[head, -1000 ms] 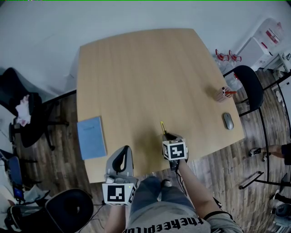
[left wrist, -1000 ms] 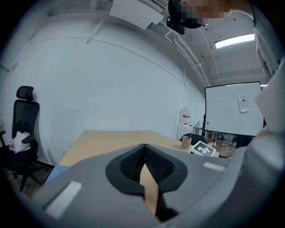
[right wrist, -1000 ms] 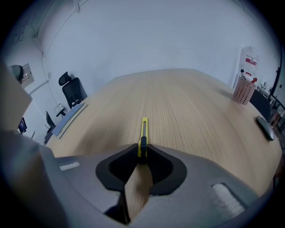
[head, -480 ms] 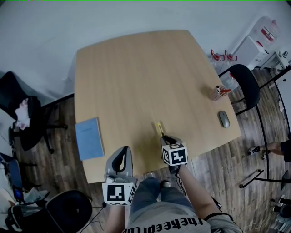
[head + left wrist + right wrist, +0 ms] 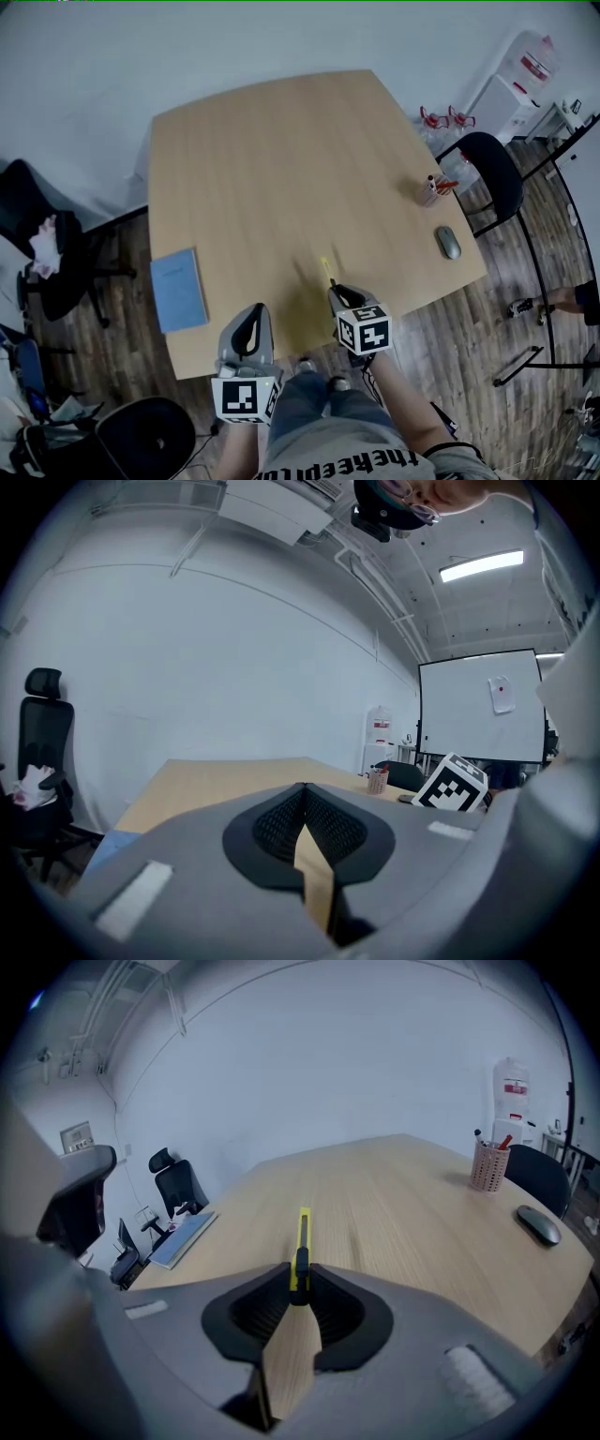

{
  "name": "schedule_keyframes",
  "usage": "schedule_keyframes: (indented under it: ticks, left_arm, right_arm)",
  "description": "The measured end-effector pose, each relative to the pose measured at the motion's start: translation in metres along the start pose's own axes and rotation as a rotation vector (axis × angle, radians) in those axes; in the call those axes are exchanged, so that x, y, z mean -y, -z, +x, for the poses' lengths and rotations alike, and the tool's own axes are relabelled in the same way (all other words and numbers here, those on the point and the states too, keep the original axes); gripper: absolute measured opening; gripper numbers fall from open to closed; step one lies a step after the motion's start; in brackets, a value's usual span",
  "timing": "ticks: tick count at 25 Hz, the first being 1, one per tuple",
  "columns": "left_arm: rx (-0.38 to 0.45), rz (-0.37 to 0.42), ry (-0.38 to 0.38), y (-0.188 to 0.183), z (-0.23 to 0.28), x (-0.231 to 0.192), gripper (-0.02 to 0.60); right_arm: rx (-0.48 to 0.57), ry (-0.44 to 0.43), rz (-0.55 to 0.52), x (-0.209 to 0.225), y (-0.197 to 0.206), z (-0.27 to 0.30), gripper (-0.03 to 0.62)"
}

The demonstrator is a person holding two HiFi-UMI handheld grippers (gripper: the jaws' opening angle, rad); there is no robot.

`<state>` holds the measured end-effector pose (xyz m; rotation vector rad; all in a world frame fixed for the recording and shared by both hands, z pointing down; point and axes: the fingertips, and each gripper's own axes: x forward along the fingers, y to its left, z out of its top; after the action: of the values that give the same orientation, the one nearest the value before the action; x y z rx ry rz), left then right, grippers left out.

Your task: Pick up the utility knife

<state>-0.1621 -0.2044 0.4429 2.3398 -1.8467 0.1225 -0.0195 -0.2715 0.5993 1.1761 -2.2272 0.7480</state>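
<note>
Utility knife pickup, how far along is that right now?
Done: the right gripper is shut on the yellow utility knife. In hand: the knife appears held just off the table, its faint shadow lying apart from it. Left: little, perhaps only raising it higher. The left gripper is shut and empty.

Pale wood table mid-room, white wall far. Dark plank floor all round. Black office chair left, second black chair near left, third black chair right. White screen right, ceiling strip light lit.
</note>
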Motion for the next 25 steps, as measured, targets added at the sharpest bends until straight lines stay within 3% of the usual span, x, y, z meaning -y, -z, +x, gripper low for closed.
schedule_keyframes:
  ticks: [25]
  left_arm:
    - [0.035,0.030,0.043,-0.004,-0.021,0.046,0.020]
  right_arm:
    - [0.216,-0.033,-0.017,-0.004,-0.022,-0.094,0.064]
